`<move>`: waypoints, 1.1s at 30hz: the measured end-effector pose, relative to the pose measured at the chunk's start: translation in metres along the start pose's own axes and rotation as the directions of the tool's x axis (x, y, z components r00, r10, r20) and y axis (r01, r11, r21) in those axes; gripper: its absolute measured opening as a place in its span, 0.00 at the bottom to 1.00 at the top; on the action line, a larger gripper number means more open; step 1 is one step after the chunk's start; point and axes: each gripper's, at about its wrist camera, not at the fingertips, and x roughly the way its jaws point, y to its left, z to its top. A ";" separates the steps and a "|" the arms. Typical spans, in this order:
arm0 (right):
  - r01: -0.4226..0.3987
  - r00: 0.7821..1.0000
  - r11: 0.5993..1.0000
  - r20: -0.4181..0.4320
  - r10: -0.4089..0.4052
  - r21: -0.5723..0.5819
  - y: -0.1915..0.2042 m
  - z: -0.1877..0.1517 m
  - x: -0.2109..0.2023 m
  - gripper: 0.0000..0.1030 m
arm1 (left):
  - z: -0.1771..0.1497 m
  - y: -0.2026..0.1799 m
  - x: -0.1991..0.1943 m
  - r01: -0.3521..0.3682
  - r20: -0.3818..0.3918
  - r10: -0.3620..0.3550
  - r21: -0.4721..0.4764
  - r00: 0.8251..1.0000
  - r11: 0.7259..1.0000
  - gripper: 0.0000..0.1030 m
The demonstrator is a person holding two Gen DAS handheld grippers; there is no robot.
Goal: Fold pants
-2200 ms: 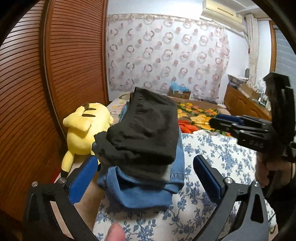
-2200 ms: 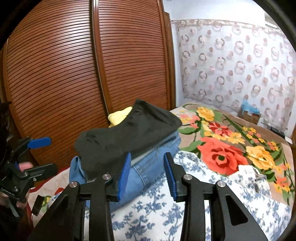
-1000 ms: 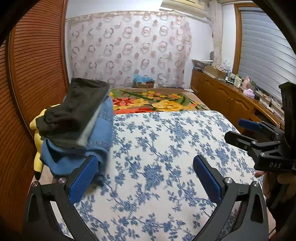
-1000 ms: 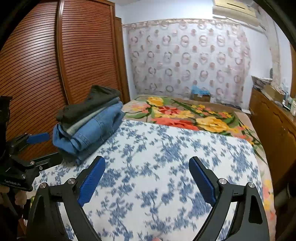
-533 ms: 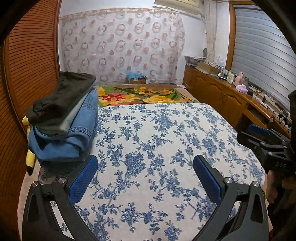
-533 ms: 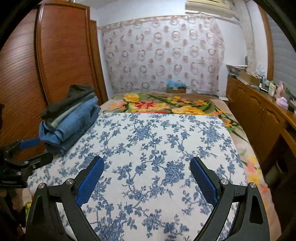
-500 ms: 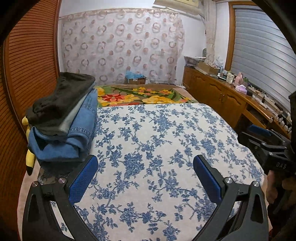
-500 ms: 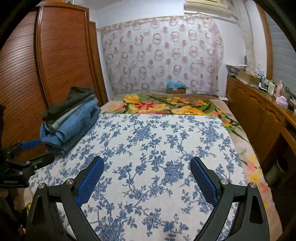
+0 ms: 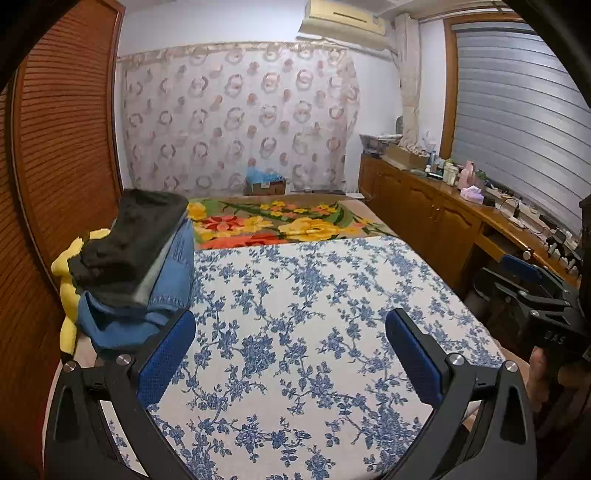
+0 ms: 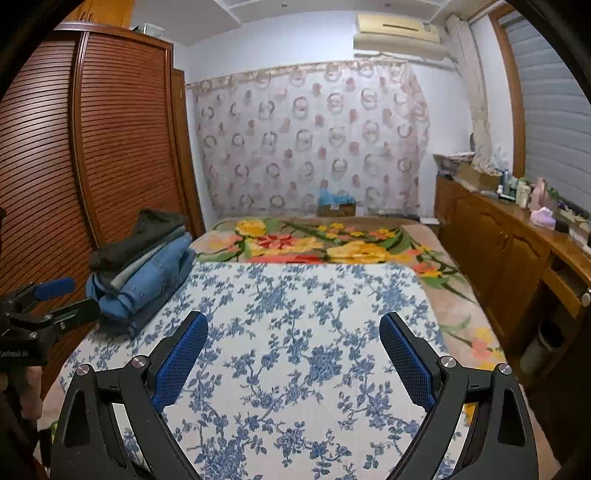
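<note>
Both grippers have backed off the pants stack [image 9: 136,258]; left gripper [image 9: 290,354] and right gripper [image 10: 293,354] gape empty. Folding's probably done, far as I can see.

A bedroom under soft indoor light. On the left, a brown louvered wardrobe [image 10: 122,147]. At the far wall, a sheer curtain [image 9: 240,129] printed with rings, an air conditioner [image 10: 397,35] mounted above. Along the right side, a long wooden cabinet [image 9: 436,218] cluttered with bottles, below a window covered by grey blinds [image 9: 517,122]. White walls all around.
</note>
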 end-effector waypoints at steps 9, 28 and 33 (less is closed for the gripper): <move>-0.003 0.997 1.000 0.075 0.003 -0.008 0.004 0.006 -0.019 0.92 | 0.016 -0.006 -0.029 -0.001 0.076 -0.002 0.030 0.997 1.000 1.00; 0.006 0.991 1.000 0.132 -0.004 -0.018 0.002 -0.007 -0.019 0.92 | 0.022 0.002 -0.057 -0.024 0.150 0.021 0.013 0.988 1.000 1.00; 0.006 0.992 1.000 0.128 -0.003 -0.018 0.004 -0.006 -0.020 0.92 | 0.021 0.003 -0.056 -0.026 0.147 0.024 0.012 0.989 1.000 1.00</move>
